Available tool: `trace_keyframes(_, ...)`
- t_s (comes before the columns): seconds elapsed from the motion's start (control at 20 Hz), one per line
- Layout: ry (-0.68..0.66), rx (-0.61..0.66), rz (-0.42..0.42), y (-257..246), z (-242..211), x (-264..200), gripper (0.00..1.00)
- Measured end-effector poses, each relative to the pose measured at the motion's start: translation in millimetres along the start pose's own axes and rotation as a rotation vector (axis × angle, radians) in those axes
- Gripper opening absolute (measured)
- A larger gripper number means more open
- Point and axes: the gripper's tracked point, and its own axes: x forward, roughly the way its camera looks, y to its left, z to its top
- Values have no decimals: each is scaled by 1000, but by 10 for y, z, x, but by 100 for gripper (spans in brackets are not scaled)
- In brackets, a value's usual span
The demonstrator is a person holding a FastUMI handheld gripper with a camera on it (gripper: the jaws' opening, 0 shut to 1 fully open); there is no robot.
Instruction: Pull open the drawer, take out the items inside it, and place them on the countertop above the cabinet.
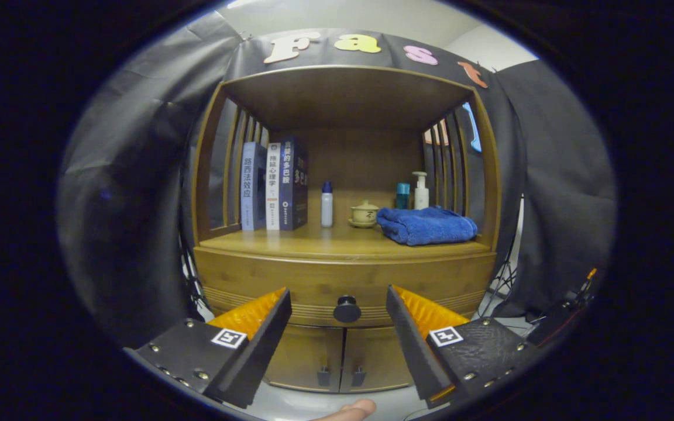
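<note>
Drawer shut at frame centre, contents hidden, black knob between the spread fingers of the gripper, nothing held. Countertop above holds books, blue towel, bottles, lidded cup; bare front edge at left.

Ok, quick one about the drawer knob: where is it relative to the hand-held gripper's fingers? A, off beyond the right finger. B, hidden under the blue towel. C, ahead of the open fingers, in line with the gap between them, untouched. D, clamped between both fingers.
C: the black drawer knob sits in the gap of the open hand-held gripper, neither finger touching it.
</note>
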Motion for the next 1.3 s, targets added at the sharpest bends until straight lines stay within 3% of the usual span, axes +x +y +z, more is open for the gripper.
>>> trace_keyframes(0.2,29,-43,-17,-120,-253,389,98)
trace_keyframes(0.55,30,9,24,-13,-430,777,98)
trace_keyframes(0.65,39,2,-3,-25,-518,887,98)
trace_keyframes(0.75,108,2,-31,-27,-693,930,85)
trace_keyframes(1.05,63,33,-18,31,-699,971,46)
trace_keyframes(1.3,137,4,-21,13,-731,956,35)
